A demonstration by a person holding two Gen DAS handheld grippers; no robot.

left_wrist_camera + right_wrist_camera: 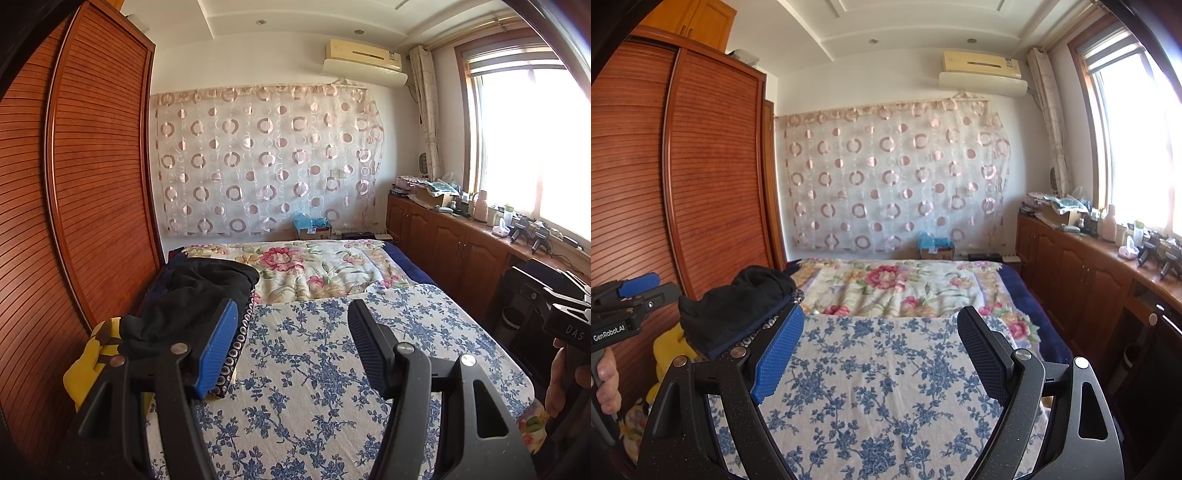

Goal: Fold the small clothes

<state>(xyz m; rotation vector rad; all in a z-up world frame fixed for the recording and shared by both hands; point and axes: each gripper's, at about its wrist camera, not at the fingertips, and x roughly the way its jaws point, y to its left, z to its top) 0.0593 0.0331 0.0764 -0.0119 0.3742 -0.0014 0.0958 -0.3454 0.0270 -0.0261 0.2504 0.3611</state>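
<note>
Blue-flowered cloth [332, 369] covers the bed (wooden wardrobe [92, 184] alongside).

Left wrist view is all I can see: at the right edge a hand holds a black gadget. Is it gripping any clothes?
Observer: No. The right gripper is open, and only the blue-flowered sheet shows between its fingers.
Operator: What sits on top of the big wardrobe? My picture cuts it off.
Observer: Small wooden cupboard doors with handles stand above the wardrobe.
</note>
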